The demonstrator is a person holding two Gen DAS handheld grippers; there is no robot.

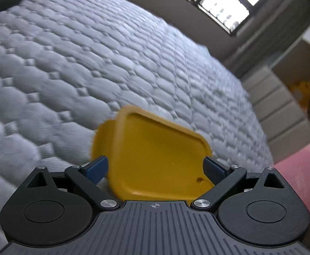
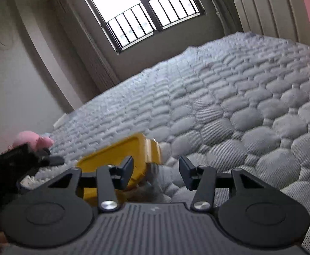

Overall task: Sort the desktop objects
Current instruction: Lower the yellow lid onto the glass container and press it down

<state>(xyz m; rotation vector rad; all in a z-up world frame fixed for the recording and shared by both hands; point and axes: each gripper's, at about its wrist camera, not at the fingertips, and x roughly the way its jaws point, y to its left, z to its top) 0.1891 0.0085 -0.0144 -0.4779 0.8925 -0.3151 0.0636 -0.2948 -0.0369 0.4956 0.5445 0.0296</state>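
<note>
**Yellow tray held over the quilted mattress**

Yellow tray (image 1: 155, 159) is the thing in play, and the mattress (image 1: 70, 74) serves as the landmark throughout.

Left wrist view: the tray fills the space between the two blue-padded fingers of the left gripper (image 1: 156, 167), which press on its two opposite sides, so the tongs are spread wide and clamped on the tray. The tray is tilted, its recessed face and raised rim turned toward the camera, and it sits above the near part of the mattress. A second yellow edge shows behind its left side; whether that is part of the same tray cannot be told. Beyond the far edge of the mattress stands a window (image 1: 218, 2). To the right of the mattress rise a padded headboard (image 1: 276, 110) and a pink object (image 1: 301, 176).

Right wrist view: the right gripper (image 2: 156, 170) hangs just above the near part of the mattress (image 2: 239, 106) with its dark fingers apart and nothing between them, only quilted fabric showing in the gap. The tray (image 2: 121, 153) lies left of this gap, behind the left finger, tilted. Further left over the mattress edge a dark gripper body is seen, with a pink plush toy (image 2: 33, 140) behind it. The window (image 2: 138, 10) stands past the far end of the mattress.
</note>
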